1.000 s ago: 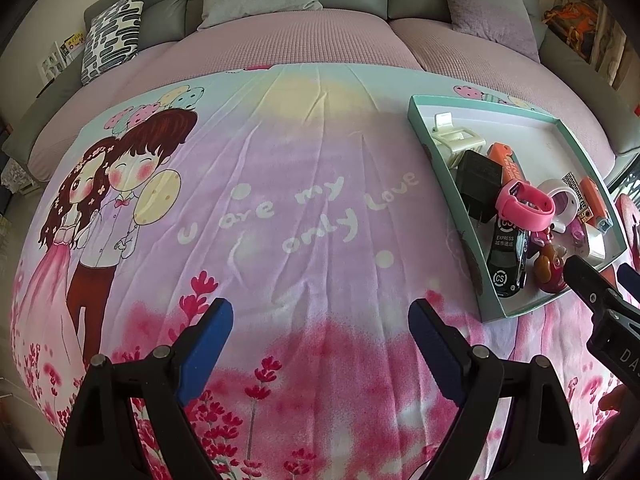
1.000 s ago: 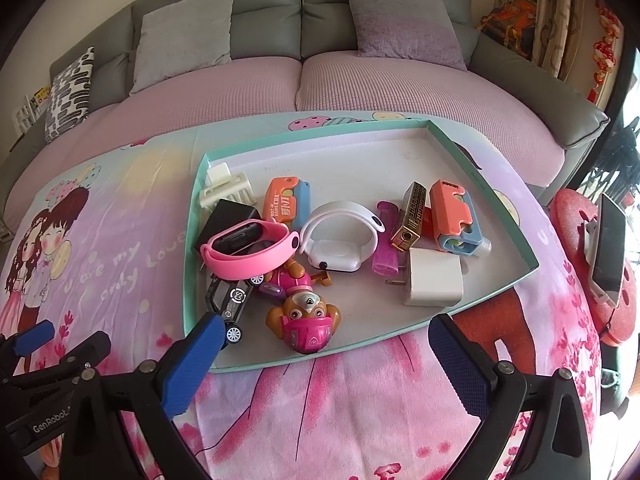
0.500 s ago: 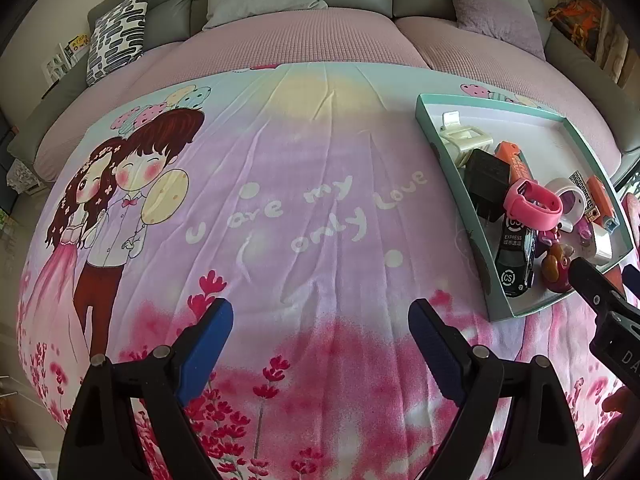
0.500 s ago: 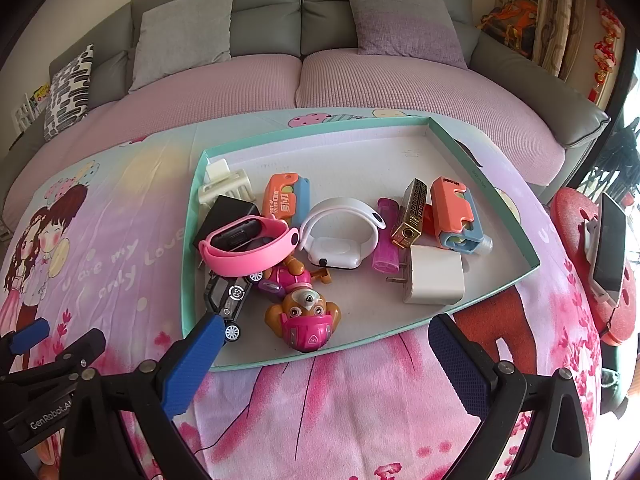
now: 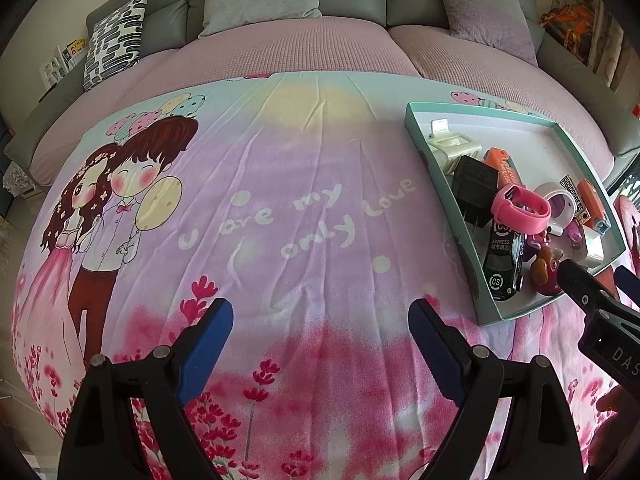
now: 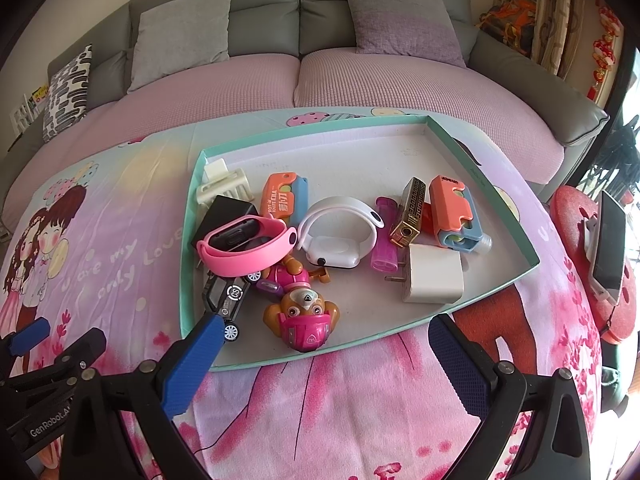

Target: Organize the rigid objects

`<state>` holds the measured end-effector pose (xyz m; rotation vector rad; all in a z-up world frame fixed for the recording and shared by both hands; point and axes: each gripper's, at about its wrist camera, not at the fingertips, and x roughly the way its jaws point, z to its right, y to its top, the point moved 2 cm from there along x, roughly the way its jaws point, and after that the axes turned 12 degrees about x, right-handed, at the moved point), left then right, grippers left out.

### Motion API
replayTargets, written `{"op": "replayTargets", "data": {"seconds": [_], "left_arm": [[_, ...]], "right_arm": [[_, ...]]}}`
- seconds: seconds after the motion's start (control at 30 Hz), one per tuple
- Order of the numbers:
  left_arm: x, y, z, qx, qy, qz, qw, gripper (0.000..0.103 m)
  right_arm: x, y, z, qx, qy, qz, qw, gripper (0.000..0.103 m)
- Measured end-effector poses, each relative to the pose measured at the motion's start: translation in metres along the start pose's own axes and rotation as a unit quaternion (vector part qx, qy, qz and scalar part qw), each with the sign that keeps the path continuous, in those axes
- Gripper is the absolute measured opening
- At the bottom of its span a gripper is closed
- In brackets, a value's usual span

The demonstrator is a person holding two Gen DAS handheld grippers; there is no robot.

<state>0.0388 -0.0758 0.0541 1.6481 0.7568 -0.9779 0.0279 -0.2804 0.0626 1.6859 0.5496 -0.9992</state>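
A teal tray (image 6: 360, 160) on the printed cloth holds several small rigid things: a pink watch band (image 6: 248, 256), a white watch (image 6: 340, 236), a black toy car (image 6: 226, 300), a pup figure (image 6: 304, 316), a white charger (image 6: 434, 278) and a black charger (image 6: 224, 212). My right gripper (image 6: 326, 328) hovers open over the tray's near edge, holding nothing. Left of the tray (image 5: 434, 184), my left gripper (image 5: 320, 316) stands open above bare cloth. The right gripper (image 5: 592, 292) shows at the edge of the left wrist view.
A grey sofa (image 6: 300, 8) with cushions runs along the back, its pink seat just behind the cloth. A phone (image 6: 608, 248) rests on a red stool (image 6: 576, 216) to the right of the table. Wide bare cloth (image 5: 280, 180) lies left of the tray.
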Motion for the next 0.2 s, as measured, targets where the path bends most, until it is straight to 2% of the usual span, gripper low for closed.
{"op": "replayTargets", "data": {"seconds": [0.2], "left_arm": [[0.0021, 0.0006, -0.0014, -0.001, 0.000, -0.005, 1.0000, 0.090]], "right_arm": [[0.0000, 0.0003, -0.0002, 0.000, 0.000, 0.000, 1.000, 0.103]]}}
